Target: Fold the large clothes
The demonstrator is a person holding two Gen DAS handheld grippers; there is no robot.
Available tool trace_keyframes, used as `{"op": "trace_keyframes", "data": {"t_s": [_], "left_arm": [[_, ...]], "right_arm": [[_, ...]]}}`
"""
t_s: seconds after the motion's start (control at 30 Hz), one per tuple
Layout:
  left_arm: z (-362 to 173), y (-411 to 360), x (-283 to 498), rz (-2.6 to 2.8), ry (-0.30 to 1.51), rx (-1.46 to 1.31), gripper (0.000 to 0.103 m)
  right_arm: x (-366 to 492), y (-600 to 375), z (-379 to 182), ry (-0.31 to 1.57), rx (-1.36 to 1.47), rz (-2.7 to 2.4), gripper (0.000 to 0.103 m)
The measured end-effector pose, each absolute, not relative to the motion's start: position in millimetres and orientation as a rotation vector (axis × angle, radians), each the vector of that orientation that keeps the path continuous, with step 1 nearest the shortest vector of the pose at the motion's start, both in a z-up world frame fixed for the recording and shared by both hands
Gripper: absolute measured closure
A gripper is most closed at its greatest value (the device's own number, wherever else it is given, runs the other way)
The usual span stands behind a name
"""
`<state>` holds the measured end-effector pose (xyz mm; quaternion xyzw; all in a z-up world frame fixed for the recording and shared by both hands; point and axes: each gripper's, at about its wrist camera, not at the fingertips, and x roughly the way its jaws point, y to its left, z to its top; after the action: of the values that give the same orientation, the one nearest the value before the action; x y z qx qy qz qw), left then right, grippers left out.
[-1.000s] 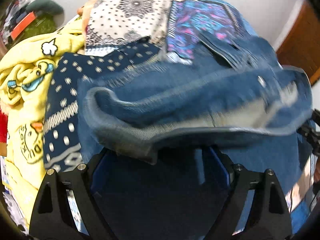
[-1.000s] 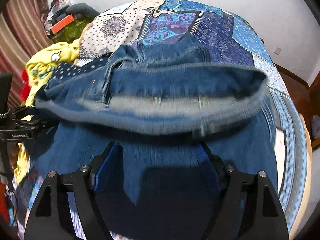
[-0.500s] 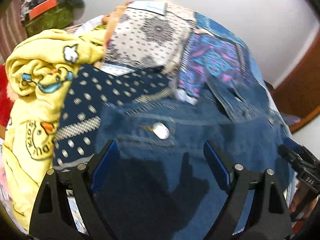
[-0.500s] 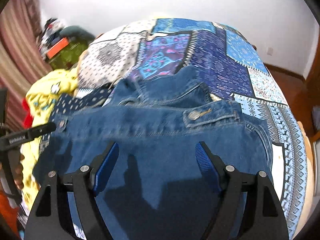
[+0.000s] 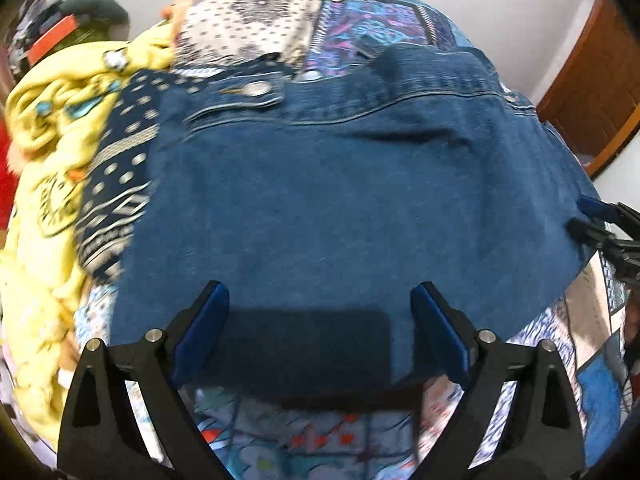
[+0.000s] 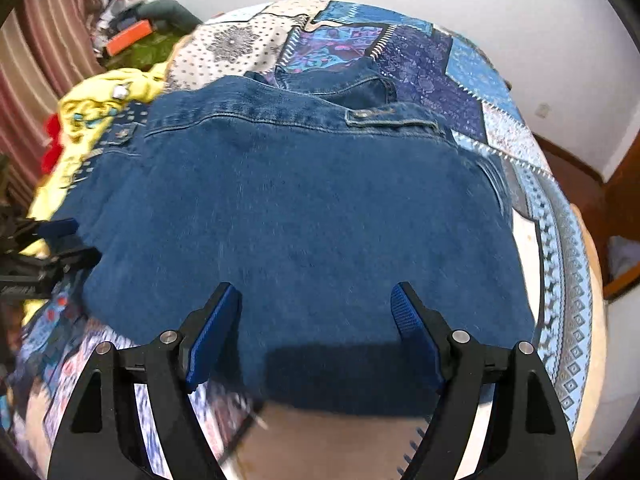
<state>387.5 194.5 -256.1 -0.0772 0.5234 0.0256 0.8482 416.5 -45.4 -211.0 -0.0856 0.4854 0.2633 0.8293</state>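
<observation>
1. Here, in the left wrist view, the left gripper [image 5: 320,320] points down at a denim jacket [image 5: 340,200] that lies folded and flat on a patchwork bedspread [image 5: 592,312]. Its jaws are opening; the blue pads [image 5: 202,328] stand wide apart over the near edge of the denim and press on nothing.
2. A metal button [image 5: 256,89] shows on a band along the far edge of the jacket.
3. To the left of the jacket lies a dark blue dotted cloth [image 5: 120,168], partly under the denim, and beyond it a rumpled yellow garment [image 5: 44,132] with cartoon prints.
4. At the right edge of this view the right gripper [image 5: 604,228] shows just beside the jacket's side edge; from here its grip cannot be told.
5. A white wall [image 5: 500,4] and a brown wooden door [image 5: 592,92] stand behind the bed.
6. Next, in the right wrist view, the right gripper [image 6: 316,328] hangs over the near edge of the same jacket [image 6: 304,216], its jaws spread wide with only flat denim below them, clamped on nothing.
7. The jacket covers the middle of the bedspread [image 6: 560,264], with a buttoned tab [image 6: 384,116] near its far right corner.
8. The left gripper [image 6: 52,240] appears at the left edge, beside the jacket's side.
9. The yellow garment [image 6: 100,100] lies at the far left, with a striped curtain [image 6: 44,40] behind it.
</observation>
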Motion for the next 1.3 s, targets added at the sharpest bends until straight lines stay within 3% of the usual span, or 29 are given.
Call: {"op": "trace_keyframes", "data": {"t_s": [0.07, 0.3, 0.6, 0.83, 1.03, 1.13, 1.2, 1.3], "left_arm": [[-255.0, 203.0, 377.8, 0.072, 1.106, -0.149, 0.009], [-255.5, 240.9, 336.0, 0.222, 1.147, -0.091, 0.009], [-248.1, 312.3, 280.7, 0.321, 1.061, -0.547, 0.009], [-280.7, 303.9, 278.9, 0.079, 0.977, -0.989, 0.009], [-304.7, 292.3, 302.7, -0.026, 0.925, -1.130, 0.009], [-312.6, 296.8, 322.2, -0.044, 0.900, -1.130, 0.025], [-317.1, 301.3, 333.5, -0.035, 0.892, -1.129, 0.040], [-323.5, 306.4, 349.5, -0.032, 0.867, -1.134, 0.045]], "right_arm": [[411.9, -59.8, -208.2, 1.026, -0.205, 0.499, 0.013], [404.8, -106.8, -210.9, 1.079, -0.181, 0.397, 0.013], [395.4, -145.6, -202.0, 1.102, -0.113, 0.309, 0.013], [394.4, -125.9, -189.0, 1.057, -0.052, 0.373, 0.013], [396.8, -93.7, -196.2, 1.057, -0.069, 0.443, 0.013], [396.6, -78.7, -202.1, 1.065, -0.097, 0.471, 0.013], [394.7, -71.2, -204.3, 1.066, -0.120, 0.479, 0.013], [391.9, -64.1, -203.9, 1.052, -0.157, 0.483, 0.013]]}}
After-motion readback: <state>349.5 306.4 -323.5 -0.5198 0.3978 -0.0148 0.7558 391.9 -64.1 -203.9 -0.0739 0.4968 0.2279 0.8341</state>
